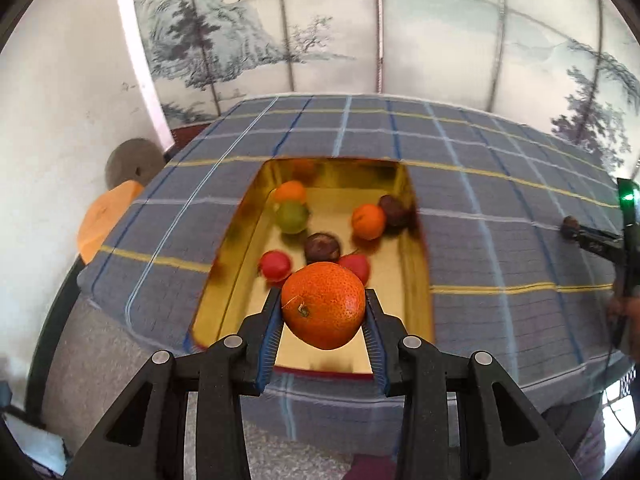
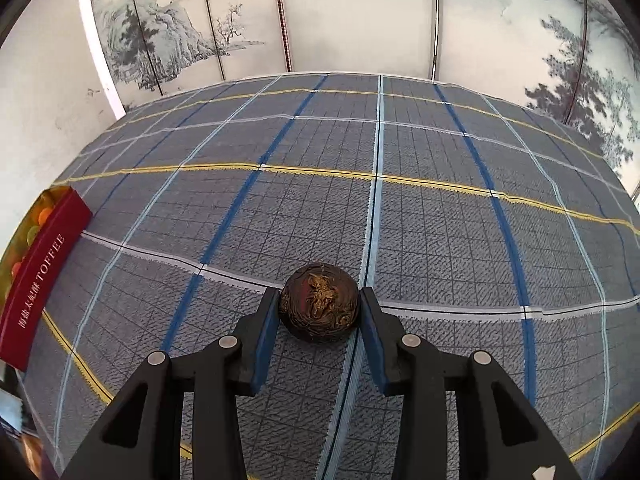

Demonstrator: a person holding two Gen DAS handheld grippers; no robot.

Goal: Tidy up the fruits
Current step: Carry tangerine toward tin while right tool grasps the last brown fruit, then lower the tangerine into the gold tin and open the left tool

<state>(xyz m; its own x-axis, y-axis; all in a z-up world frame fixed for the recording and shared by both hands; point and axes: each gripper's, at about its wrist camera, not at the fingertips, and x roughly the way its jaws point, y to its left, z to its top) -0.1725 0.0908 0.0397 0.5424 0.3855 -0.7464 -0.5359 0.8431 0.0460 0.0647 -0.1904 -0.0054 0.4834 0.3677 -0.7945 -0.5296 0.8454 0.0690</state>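
While left claw [image 1: 325, 312] grips orange [image 1: 323, 305] over near end of gold tin [image 1: 416, 216], right claw [image 2: 320, 307] clamps dark fruit [image 2: 319, 301] above tabletop [image 2: 440, 240]; tin far left of it.

Orange [image 1: 323, 305], pitted glossy peel, tin tray [image 1: 416, 240], mirror-bright gold metal, tablecloth [image 2: 400, 220], matt woven checked cloth, dark fruit [image 2: 319, 301], wrinkled dull skin, gripper pads [image 1: 272, 328], ribbed blue rubber.
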